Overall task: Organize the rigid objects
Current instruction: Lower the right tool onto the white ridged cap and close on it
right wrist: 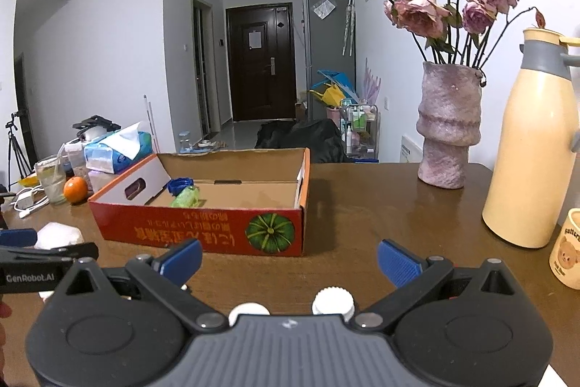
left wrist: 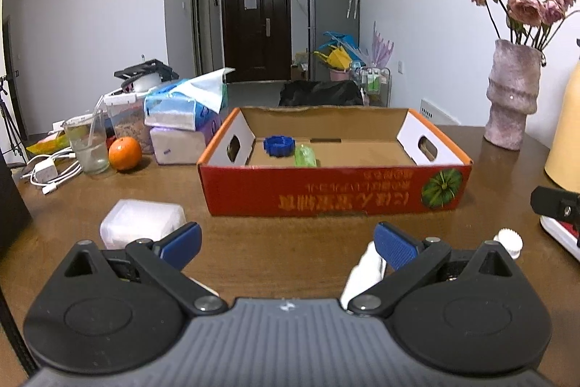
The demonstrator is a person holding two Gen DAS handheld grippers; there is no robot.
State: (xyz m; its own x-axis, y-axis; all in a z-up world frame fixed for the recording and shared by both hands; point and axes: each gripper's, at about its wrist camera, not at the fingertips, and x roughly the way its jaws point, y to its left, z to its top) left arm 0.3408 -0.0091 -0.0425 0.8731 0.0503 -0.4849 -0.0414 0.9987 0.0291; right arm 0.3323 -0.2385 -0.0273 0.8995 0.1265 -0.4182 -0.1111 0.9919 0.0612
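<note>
Ahead of both grippers, across bare brown table [left wrist: 282, 242]: red cardboard box [left wrist: 333, 191], open-topped, already holding a blue ring-shaped cap [left wrist: 279, 145] and a green translucent piece [left wrist: 305, 155] at its far left.

Left gripper [left wrist: 286, 242]: blue pads wide apart, clamped on nothing. Just beyond and left of its left finger, a white translucent plastic box [left wrist: 141, 223] on the table. Under and beside its right finger, a white object [left wrist: 364, 271], shape unclear, and further right a small white ribbed cap [left wrist: 509, 242].

Right gripper [right wrist: 288, 258]: pads likewise spread wide, empty. Directly below, tucked against the body, two white bottle caps [right wrist: 332, 301], largely hidden by the housing. To the right, a pink vase [right wrist: 447, 129] of dried roses, a cream thermos jug [right wrist: 529, 147], a bear-print mug [right wrist: 565, 249].

Likely trouble, judged from this layout:
- Caps sit too close under the right gripper to be seen well; closing blind could pinch one edge and flick it away or tip a bottle.
- Round ribbed caps apt to slip or roll from flat pads.
- Wide swing rightward risks striking vase, jug or mug.
- Both grippers close together; left one shows at the right camera's left edge, so collision possible.
- Low carry could catch the near box wall and shove the box.
</note>
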